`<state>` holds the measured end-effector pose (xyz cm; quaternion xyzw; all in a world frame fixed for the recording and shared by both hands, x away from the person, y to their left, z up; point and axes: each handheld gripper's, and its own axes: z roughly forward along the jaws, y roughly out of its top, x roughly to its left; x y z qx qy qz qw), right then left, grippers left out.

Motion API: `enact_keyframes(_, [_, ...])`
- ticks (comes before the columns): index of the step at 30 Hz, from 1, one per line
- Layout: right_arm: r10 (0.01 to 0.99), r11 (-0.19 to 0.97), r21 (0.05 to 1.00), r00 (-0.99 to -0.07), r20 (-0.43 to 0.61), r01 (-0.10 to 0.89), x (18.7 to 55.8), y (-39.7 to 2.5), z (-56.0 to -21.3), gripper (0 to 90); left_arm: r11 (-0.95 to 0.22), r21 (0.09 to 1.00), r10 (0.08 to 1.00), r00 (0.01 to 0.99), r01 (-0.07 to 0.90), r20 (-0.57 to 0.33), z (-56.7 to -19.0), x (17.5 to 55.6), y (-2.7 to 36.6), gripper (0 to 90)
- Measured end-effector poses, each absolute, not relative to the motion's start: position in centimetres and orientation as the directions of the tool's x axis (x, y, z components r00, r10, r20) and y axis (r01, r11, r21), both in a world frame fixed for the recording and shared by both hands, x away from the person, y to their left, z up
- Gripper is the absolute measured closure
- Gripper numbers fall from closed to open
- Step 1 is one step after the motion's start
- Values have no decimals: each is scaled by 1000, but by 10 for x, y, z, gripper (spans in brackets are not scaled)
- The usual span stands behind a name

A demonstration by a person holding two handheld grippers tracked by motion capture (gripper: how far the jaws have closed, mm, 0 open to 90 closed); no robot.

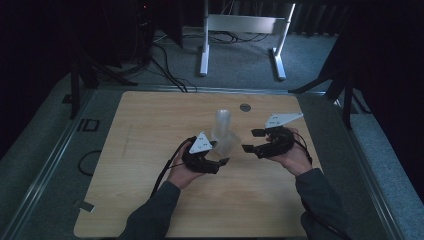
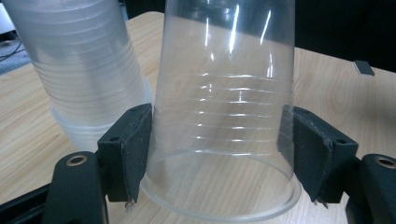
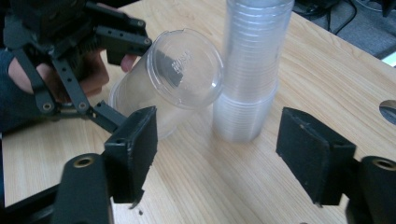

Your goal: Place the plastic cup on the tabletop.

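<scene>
- One clear plastic cup (image 2: 224,116) sits between the jaws of the left gripper (image 2: 219,154), upside down, with its rim on or just above the table (image 1: 150,200). The pads press both sides of the wall, so this gripper is clamped on the cup.
- In the right gripper view the same cup (image 3: 175,77) leans toward the camera, its closed base facing out, just beside the stack of cups (image 3: 254,70).
- The stack stands upside down near the middle of the table, behind the two grippers in the high view (image 1: 223,125). It looks many cups tall.
- The right gripper (image 3: 217,154) is released: its jaws stand wide apart with nothing between them, pointed at the foot of the stack.
- Judging from this, one cup is already apart from the stack and in hand; the rest are nested together.
- What is left seems to be placing this cup somewhere and dealing with the stack, with the right gripper likely to steady or take hold of it.
- No other single cup lies on the table.
</scene>
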<state>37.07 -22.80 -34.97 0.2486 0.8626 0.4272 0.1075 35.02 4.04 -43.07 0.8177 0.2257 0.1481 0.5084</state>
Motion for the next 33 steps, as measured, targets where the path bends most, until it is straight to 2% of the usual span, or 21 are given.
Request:
enact_keyframes(9, [461, 617, 737, -886, -53, 276, 367, -223, -346, 376, -423, 883, 492, 870, 201, 38, -430, 350, 42, 278])
enact_keyframes(18, [396, 738, 640, -905, -153, 214, 362, -213, -343, 388, -467, 864, 460, 886, 186, 58, -433, 349, 39, 279])
enact_keyframes(33, [335, 798, 574, -926, -171, 183, 360, -207, -342, 404, -526, 835, 400, 913, 162, 74, -433, 348, 34, 283])
